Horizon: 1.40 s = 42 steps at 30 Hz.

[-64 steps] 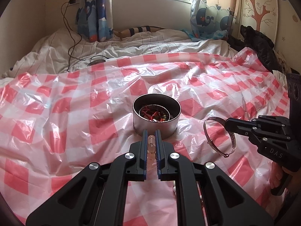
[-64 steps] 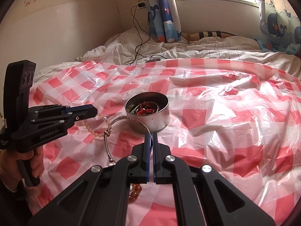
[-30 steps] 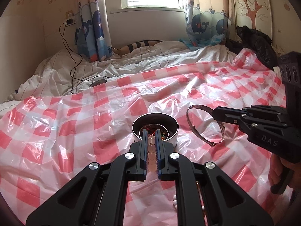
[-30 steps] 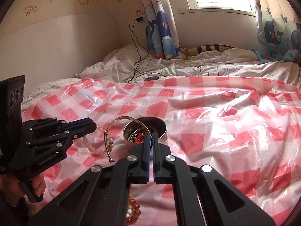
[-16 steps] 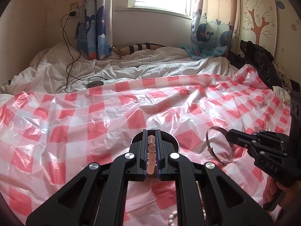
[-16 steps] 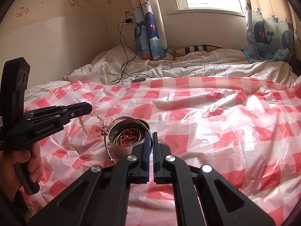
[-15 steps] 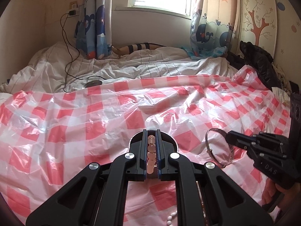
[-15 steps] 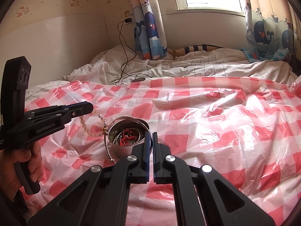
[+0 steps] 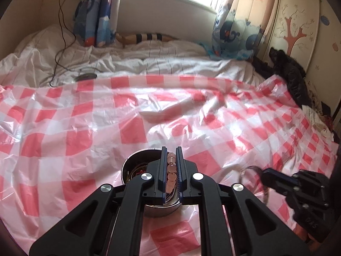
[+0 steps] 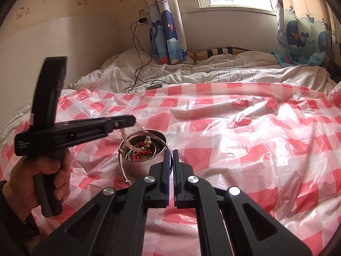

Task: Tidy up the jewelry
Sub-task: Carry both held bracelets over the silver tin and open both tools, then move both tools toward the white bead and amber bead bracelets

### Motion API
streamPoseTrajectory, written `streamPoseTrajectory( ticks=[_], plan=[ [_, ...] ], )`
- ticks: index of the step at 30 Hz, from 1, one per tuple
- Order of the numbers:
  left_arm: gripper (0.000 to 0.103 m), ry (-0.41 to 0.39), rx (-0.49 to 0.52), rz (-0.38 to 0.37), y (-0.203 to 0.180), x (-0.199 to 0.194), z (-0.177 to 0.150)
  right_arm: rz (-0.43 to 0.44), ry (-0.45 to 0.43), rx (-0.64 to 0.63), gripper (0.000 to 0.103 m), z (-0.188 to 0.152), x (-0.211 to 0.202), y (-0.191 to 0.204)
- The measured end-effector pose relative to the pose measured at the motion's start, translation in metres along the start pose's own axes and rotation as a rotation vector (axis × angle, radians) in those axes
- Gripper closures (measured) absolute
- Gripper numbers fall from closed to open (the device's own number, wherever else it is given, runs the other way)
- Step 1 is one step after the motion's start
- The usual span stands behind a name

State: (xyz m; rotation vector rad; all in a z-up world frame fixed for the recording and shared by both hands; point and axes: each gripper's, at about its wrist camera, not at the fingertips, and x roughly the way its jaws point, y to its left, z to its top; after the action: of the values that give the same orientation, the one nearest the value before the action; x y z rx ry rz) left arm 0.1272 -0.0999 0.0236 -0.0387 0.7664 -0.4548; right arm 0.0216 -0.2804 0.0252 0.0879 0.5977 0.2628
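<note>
A round metal tin with tangled jewelry stands on the red-checked plastic sheet. It also shows in the left wrist view, under the fingers. My left gripper is shut on a pink bead bracelet; in the right wrist view the gripper hovers over the tin and the bracelet hangs down into it. My right gripper is shut on a silver bangle, held beside the tin's front. In the left wrist view the right gripper and bangle are right of the tin.
White bedding lies beyond the sheet, with a black cable and a dark charger puck. A black garment lies at the far right. Whale curtains hang at the window.
My left gripper has moved lower and over the tin, so the bead bracelet now trails into it. My right gripper with the bangle has come closer to the tin.
</note>
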Motion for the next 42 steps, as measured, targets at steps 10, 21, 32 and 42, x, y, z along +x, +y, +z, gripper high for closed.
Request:
streamPoseTrajectory(
  ticks=[10,21,32,42],
  plan=[
    [0.061,0.035,-0.048,0.101,0.027,-0.012,-0.008,-0.031,0.025,-0.072,0.1,0.017,0.033,0.011],
    [0.051,0.034,-0.099,0.152,0.05,-0.044,-0.034,-0.064,0.138,-0.209,0.1,0.029,0.114,0.049],
    [0.047,0.04,-0.073,0.135,0.04,-0.042,-0.033,-0.077,0.125,-0.219,0.061,0.026,0.124,0.054],
    [0.045,0.066,-0.059,0.128,0.039,-0.043,-0.036,-0.012,0.094,-0.016,0.061,0.021,0.059,0.007]
  ],
)
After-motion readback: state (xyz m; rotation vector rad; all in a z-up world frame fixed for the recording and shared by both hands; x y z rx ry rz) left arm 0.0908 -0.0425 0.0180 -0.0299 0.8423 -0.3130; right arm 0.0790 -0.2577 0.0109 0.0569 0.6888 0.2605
